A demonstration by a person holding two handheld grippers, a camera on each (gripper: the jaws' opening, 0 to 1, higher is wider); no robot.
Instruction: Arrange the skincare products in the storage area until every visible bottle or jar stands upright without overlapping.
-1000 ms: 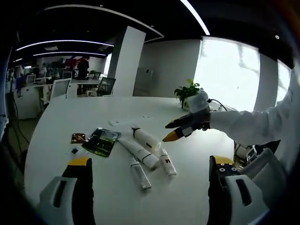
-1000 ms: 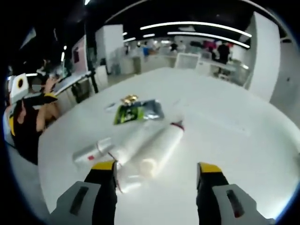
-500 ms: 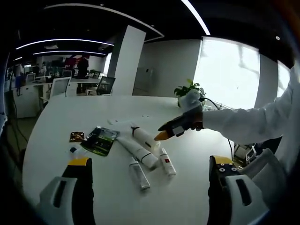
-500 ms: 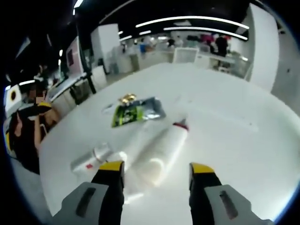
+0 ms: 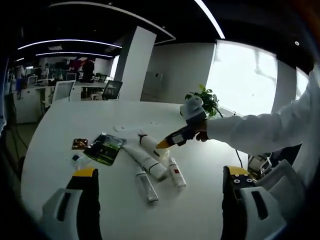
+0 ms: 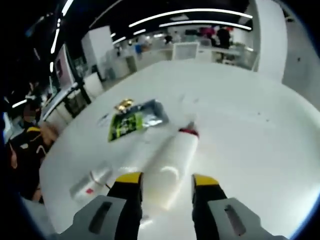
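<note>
1. My right tongs (image 6: pixel 162 180) have their two yellow-tipped jaws parted, one on each side of the near end of a white bottle (image 6: pixel 172 162) lying flat on the white table (image 6: pixel 260 150). The jaws are narrowly apart; I cannot tell whether they touch it.
2. That bottle runs away from the tongs toward 12 o'clock and ends in a red band by its cap.
3. At 10 o'clock from these tongs lies a small tube (image 6: pixel 90 182) with a red mark, also on its side.
4. Farther out, at 11 o'clock, a green and silver sachet (image 6: pixel 132 120) lies flat.
5. My left tongs (image 5: pixel 160 175) are released, jaws wide apart, held above the table, well short of the products.
6. At 12 o'clock from them, four white tubes and bottles (image 5: pixel 150 162) lie side by side, none upright.
7. My right tongs (image 5: pixel 167 143) enter that view from 2 o'clock, tips at the far bottle.
</note>
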